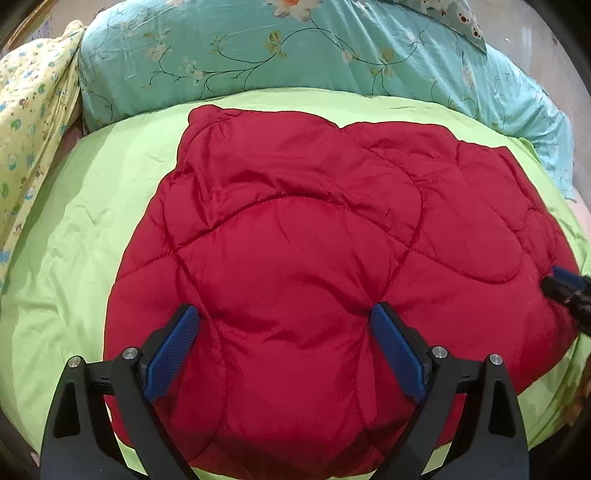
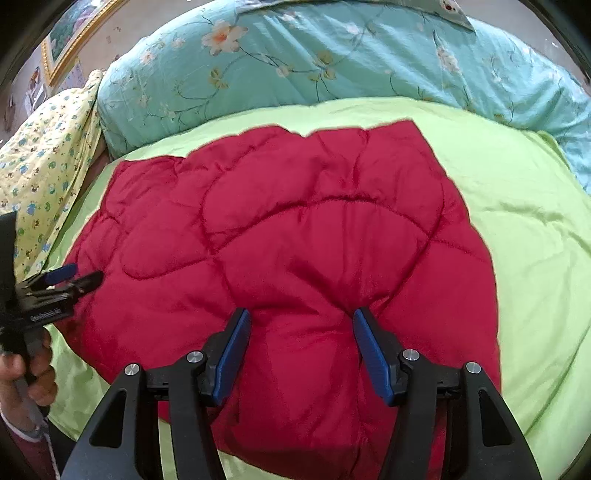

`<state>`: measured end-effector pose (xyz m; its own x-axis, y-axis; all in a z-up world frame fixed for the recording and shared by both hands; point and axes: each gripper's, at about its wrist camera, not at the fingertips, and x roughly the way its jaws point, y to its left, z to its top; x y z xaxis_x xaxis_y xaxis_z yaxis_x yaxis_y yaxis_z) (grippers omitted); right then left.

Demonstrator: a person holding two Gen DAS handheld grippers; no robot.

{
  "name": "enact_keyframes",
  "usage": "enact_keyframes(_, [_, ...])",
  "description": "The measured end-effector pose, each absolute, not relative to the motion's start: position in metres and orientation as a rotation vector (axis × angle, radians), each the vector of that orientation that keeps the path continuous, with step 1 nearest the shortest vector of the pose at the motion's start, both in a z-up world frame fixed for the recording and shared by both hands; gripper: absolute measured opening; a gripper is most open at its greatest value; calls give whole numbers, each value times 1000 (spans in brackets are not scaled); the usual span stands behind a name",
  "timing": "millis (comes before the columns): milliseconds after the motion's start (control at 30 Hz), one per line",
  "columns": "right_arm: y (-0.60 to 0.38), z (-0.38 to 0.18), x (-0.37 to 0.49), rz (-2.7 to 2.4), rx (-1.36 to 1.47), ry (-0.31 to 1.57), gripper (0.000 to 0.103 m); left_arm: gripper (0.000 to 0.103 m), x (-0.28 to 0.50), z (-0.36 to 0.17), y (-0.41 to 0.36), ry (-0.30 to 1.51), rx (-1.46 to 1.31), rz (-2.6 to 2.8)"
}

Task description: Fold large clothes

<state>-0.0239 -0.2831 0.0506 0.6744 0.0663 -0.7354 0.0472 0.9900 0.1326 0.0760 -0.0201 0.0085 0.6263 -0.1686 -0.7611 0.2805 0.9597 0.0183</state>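
Observation:
A red quilted padded garment (image 1: 295,221) (image 2: 295,221) lies spread on a lime-green sheet (image 1: 92,221) (image 2: 517,221). My left gripper (image 1: 280,310) stands open over its near left part, the fingertips dimpling the padding, which bulges up between them. My right gripper (image 2: 301,312) is open the same way on the near right part, with creases running out from both tips. The blue pad faces of both show bare. Each gripper shows at the edge of the other's view: the left gripper (image 2: 79,275) and the right gripper (image 1: 557,280).
A teal floral duvet (image 1: 258,48) (image 2: 332,55) is heaped along the far side of the bed. A yellow patterned cloth (image 1: 29,110) (image 2: 44,166) lies at the far left. A person's hand (image 2: 26,373) holds the left gripper's handle. A framed picture (image 2: 74,33) hangs on the wall.

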Motion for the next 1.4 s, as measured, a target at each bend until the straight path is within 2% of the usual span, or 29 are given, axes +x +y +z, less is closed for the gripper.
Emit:
enact_keyframes(567, [-292, 26, -7, 25, 160, 849, 64, 100, 76, -1, -20, 862, 125, -265])
enact_keyframes(1067, [-285, 54, -31, 21, 164, 833, 64, 100, 72, 7, -17, 875, 123, -260])
enact_keyframes(1400, [-273, 59, -70, 57, 127, 852, 76, 100, 40, 14, -5, 876, 115, -272])
